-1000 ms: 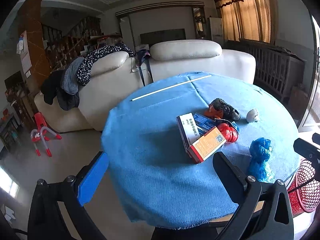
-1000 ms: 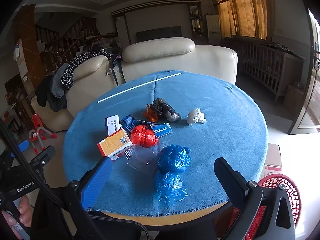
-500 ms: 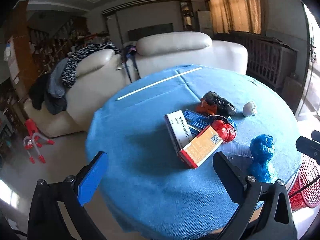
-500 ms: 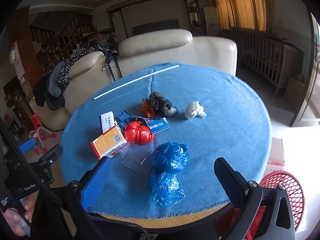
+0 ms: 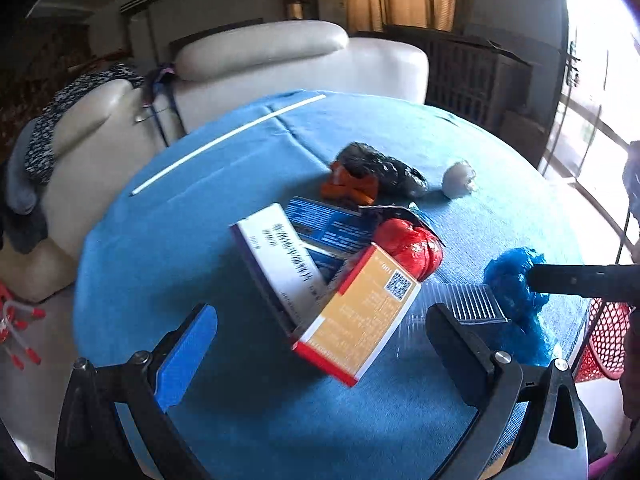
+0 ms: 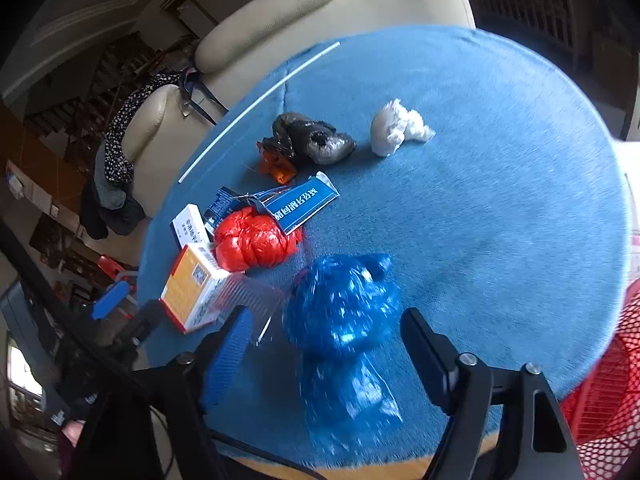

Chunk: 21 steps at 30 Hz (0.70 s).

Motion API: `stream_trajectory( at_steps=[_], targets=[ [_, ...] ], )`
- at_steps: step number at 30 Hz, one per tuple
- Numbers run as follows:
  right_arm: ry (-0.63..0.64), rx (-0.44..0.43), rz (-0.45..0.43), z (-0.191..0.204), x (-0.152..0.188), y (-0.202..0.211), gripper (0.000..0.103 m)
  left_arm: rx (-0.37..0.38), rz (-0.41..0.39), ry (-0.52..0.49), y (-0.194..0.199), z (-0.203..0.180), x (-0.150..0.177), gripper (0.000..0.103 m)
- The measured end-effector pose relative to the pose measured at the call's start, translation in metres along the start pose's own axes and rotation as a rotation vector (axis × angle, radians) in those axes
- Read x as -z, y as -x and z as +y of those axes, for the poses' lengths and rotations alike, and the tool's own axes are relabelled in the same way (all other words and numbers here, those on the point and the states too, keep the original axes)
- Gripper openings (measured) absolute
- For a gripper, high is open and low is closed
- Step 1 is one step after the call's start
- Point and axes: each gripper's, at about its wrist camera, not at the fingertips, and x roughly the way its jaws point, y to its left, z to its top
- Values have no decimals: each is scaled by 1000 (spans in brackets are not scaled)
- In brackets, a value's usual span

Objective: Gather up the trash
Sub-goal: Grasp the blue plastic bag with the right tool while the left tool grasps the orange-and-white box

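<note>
Trash lies on a round table under a blue cloth (image 5: 200, 240). My left gripper (image 5: 320, 344) is open and hovers low over the orange-and-white box (image 5: 356, 320), which leans on a white box (image 5: 280, 264). In the right wrist view my right gripper (image 6: 328, 352) straddles the crumpled blue plastic bag (image 6: 344, 304). Its jaws are closing, and the pads still stand a little clear of the bag. A red bag (image 6: 252, 240), a blue packet (image 6: 300, 204), a black bag (image 6: 316, 140) and a white paper wad (image 6: 396, 128) lie farther back.
A red mesh basket (image 6: 600, 392) stands below the table's near right edge. A clear ribbed plastic tray (image 5: 472, 300) lies between the orange box and the blue bag. A thin white stick (image 5: 228, 140) lies at the far side. A cream sofa (image 5: 260, 52) stands behind the table.
Both grippers have dropped and tilted down toward the table, so the trash looms larger. The right gripper's jaws have narrowed around the blue bag. Nothing on the table has moved.
</note>
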Motion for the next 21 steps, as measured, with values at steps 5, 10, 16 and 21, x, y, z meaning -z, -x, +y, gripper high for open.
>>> stream_trajectory(
  at_steps=[5,10,16,21],
  targets=[
    [-29,-23,66,-2,-8,-26,64,42,34,4,-19,0,-2,96],
    [-52,-74,53,-9,-8,-29,59,95,58,19,-33,1,-3,66],
    [-40,-95,-9,-16,-3,-6,59,51,39,10,-31,-3,-3,50],
    [-45,-107,-84,-31,2,24,59,68,3,77,-17,5,-1,12]
  ],
)
